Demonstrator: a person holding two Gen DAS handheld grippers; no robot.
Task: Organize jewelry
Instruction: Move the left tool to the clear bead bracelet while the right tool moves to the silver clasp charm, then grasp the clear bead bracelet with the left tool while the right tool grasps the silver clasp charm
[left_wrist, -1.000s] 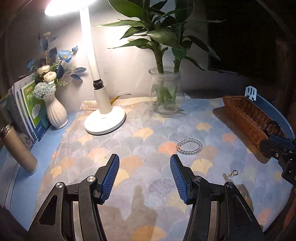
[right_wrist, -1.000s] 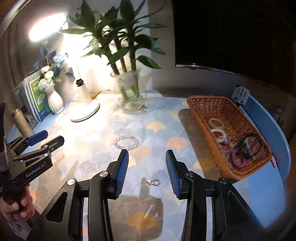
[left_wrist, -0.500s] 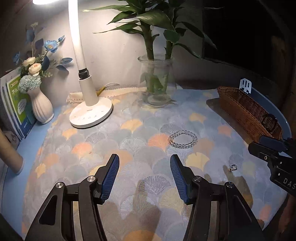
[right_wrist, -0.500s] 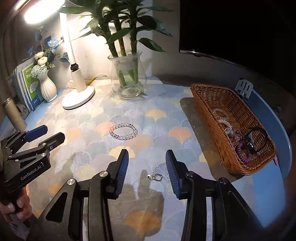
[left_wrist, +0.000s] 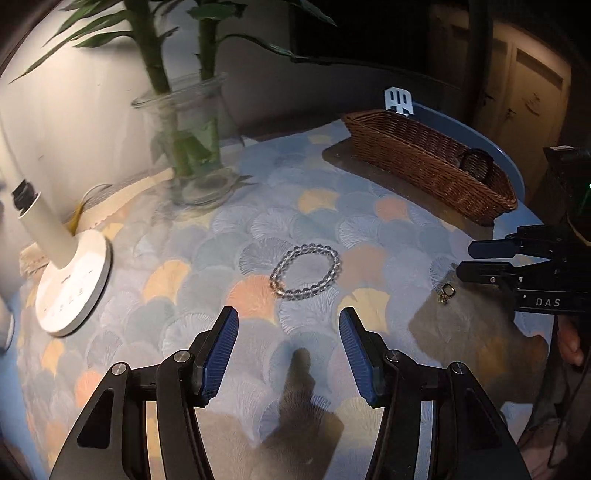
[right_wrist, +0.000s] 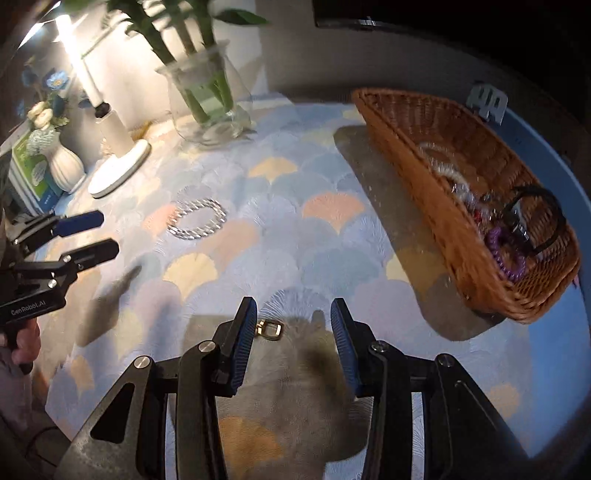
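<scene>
both grippers have dropped closer to the patterned tablecloth than half a second ago, and the clear bead bracelet now lies just ahead of the left gripper, near the middle of the left wrist frame. the left gripper's blue pads are spread wide with nothing between them. the right gripper is likewise spread apart, and the small gold clasp ring sits on the cloth just beside its left pad, low in the centre of the right wrist frame.

the bracelet is a closed loop of round transparent beads, lying flat. the ring piece is a tiny gold loop with a smaller link attached.

a brown wicker basket stands at the right of the right wrist frame, holding a purple coiled band, a black band and some pale beaded pieces, blurred. a glass vase with green stalks stands at upper left.
</scene>
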